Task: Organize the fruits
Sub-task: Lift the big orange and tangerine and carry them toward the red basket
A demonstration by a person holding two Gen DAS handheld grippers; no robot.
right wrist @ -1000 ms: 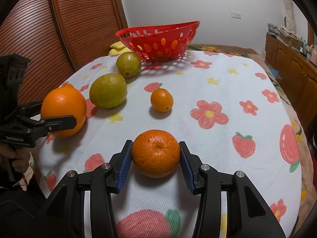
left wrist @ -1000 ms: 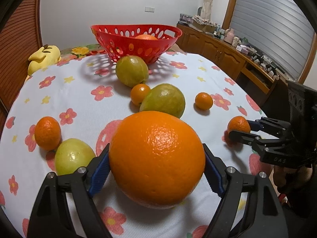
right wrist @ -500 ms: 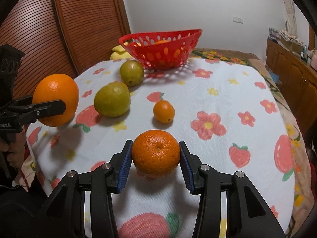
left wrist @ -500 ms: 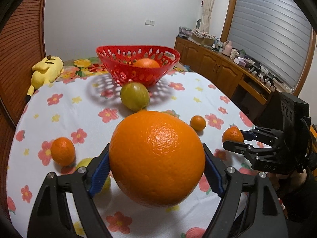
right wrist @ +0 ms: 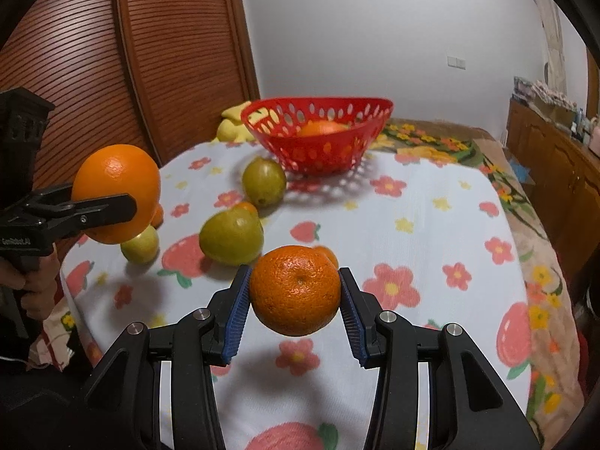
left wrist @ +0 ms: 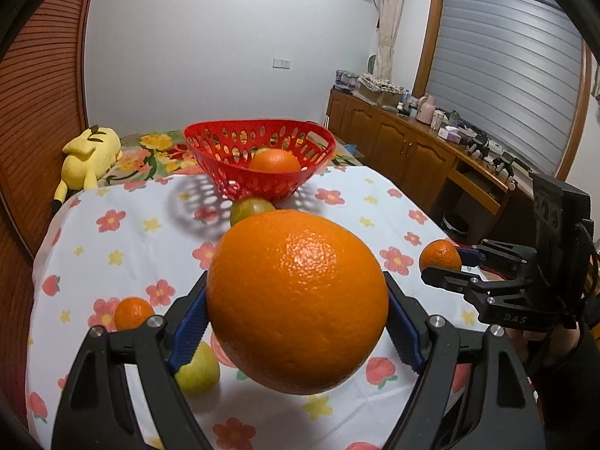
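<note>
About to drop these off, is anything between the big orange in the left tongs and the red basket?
Nothing blocks the raised big orange. A green fruit sits on the table just before the red basket, below that path.

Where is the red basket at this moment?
The red basket stands at the far end of the flowered table in both views, one orange inside it and a green fruit just before it.
</note>
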